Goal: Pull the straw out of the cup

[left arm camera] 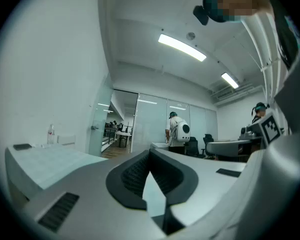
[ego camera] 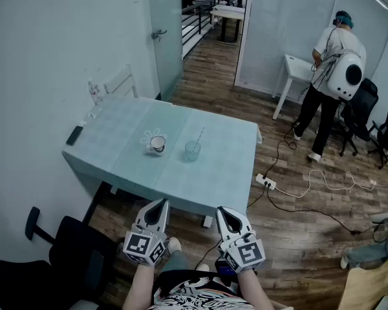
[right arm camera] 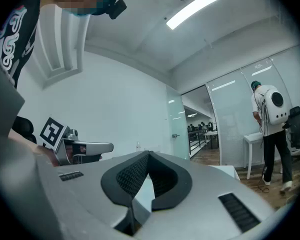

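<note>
The left hand-held gripper (ego camera: pixel 159 204) and right hand-held gripper (ego camera: pixel 224 212), jaws together and empty, hang off the near edge of the worktop (ego camera: pixel 233 173). The cup (ego camera: pixel 193 151), straw (ego camera: pixel 200 134) standing in it, sits mid-worktop, well apart from both.

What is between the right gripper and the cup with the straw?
Nothing but bare tablecloth: in the head view, the stretch from the right gripper to the cup holds no other thing.
</note>
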`<state>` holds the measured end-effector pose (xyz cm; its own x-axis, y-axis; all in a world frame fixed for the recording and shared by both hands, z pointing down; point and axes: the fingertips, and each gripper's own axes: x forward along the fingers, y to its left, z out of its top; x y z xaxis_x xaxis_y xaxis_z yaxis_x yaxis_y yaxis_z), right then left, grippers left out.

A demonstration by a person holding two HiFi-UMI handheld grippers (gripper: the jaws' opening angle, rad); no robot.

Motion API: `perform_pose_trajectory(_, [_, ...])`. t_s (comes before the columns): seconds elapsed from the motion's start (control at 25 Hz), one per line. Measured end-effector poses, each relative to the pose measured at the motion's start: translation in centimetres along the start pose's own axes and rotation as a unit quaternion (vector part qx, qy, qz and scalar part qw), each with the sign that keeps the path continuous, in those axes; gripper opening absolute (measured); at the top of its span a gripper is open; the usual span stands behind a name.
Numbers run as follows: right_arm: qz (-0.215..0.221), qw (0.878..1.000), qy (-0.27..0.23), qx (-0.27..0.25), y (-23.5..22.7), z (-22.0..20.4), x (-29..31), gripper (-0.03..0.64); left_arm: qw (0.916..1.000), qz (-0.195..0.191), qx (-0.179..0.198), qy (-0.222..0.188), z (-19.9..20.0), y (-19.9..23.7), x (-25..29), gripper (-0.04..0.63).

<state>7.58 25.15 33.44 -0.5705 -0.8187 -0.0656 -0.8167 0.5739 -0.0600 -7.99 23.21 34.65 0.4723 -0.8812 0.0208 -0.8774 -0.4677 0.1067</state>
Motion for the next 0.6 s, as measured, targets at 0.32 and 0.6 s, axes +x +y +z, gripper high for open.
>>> perform_pose_trajectory(0.32, [-0.006,1.0,-0.007,0.013,-0.9,0.4,-1.8,-0.003,0.9995,0.008,0.029,0.013,-0.5,-1.5,0.5,0.011])
perform_pose_trajectory(0.6, [-0.037,0.999,-0.004,0.038,-3.0,-0.5,-1.8,-0.003,0.9991,0.015,0.04,0.005,-0.5,-1.8,1.2,0.006])
